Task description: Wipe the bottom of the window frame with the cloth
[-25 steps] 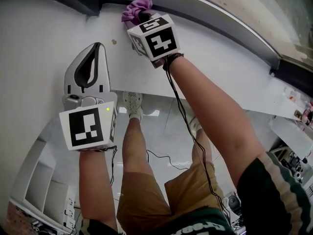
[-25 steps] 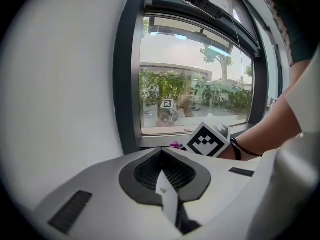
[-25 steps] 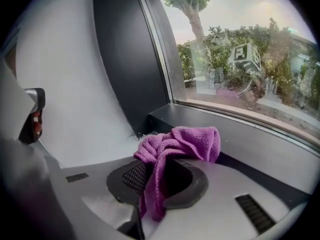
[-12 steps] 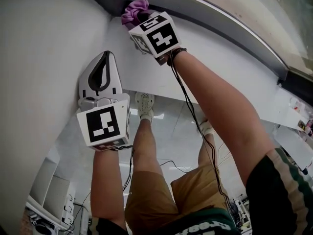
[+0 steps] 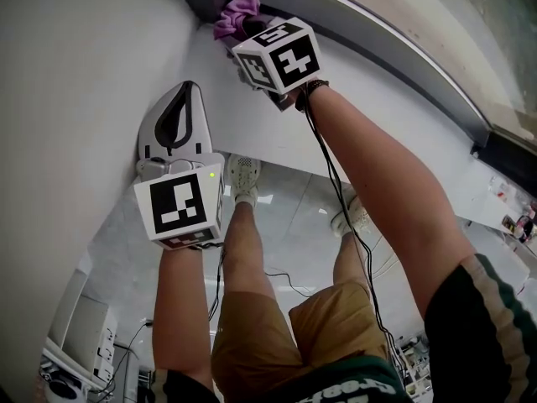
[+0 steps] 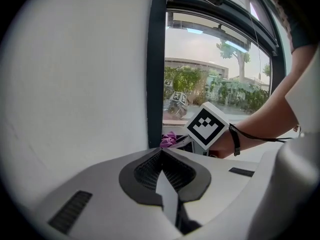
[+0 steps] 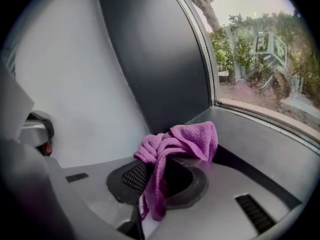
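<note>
A crumpled purple cloth (image 5: pixel 237 12) is pressed into the left corner of the window frame's bottom rail (image 5: pixel 382 34). My right gripper (image 5: pixel 248 28) is shut on it, and its marker cube hides most of the jaws in the head view. In the right gripper view the cloth (image 7: pixel 182 139) bunches out between the shut jaws of the right gripper (image 7: pixel 159 173), against the dark frame upright (image 7: pixel 155 59). My left gripper (image 5: pixel 185 92) is shut and holds nothing. It rests over the white sill, lower left of the cloth. The left gripper (image 6: pixel 161 156) faces the cloth (image 6: pixel 168 139).
The white sill (image 5: pixel 394 128) runs off to the right below the rail. A white wall (image 5: pixel 75 82) closes the left side. Cables hang from both grippers beside the person's legs (image 5: pixel 243 309) above a pale floor.
The right gripper and cloth have shifted slightly toward the frame's left corner. The left gripper has moved a little right and up along the sill, still shut.
</note>
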The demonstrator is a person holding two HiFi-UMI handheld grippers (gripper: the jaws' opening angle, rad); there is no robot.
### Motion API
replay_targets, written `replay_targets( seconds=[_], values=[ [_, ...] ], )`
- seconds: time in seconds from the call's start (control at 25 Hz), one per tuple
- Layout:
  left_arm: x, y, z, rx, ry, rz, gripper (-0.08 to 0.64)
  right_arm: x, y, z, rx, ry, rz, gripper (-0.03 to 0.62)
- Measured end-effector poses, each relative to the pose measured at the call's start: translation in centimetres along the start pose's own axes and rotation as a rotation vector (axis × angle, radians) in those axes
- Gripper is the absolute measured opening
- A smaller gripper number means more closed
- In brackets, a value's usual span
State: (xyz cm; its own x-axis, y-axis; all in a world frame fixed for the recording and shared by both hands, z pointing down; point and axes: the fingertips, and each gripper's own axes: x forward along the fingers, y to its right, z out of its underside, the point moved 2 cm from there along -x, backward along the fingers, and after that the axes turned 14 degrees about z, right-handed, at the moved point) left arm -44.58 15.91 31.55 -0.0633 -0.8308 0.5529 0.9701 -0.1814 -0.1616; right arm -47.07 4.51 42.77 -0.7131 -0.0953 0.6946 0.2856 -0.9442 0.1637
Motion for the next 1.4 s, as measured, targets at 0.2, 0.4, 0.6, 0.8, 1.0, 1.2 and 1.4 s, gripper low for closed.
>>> replay_targets(
  seconds=[0.2,0.4,0.6,0.8,1.0,1.2,1.4],
  values=[
    [-0.1,0.3,0.5,-0.013,0.000,0.014,0.008,-0.6,-1.1,0.4,-0.002,-0.010,-0.051,0.069],
    [-1.0,0.5,1.9,-0.003,-0.022,0.007,0.008,-1.5,-5.1,1.8,-0.056,-0.040,-0.181,0.069],
    [-2.4,0.7,2.9,-0.009,-0.039,0.008,0.008,-2.3,-9.0,3.1,-0.079,-0.071,-0.262,0.069],
    [-3.5,0.7,4.0,0.008,-0.056,0.018,0.008,-3.3,-11.9,4.4,-0.051,-0.099,-0.332,0.069],
    [-4.1,1.0,5.7,0.005,-0.066,0.025,0.008,-4.7,-13.4,6.3,-0.018,-0.126,-0.377,0.069],
    [-5.0,1.1,6.7,-0.063,-0.037,0.008,0.007,-6.4,-14.0,8.2,0.018,-0.155,-0.393,0.069],
    [-5.2,0.6,6.7,-0.080,-0.028,-0.018,0.008,-7.6,-15.1,9.4,0.037,-0.168,-0.430,0.069]
  ],
)
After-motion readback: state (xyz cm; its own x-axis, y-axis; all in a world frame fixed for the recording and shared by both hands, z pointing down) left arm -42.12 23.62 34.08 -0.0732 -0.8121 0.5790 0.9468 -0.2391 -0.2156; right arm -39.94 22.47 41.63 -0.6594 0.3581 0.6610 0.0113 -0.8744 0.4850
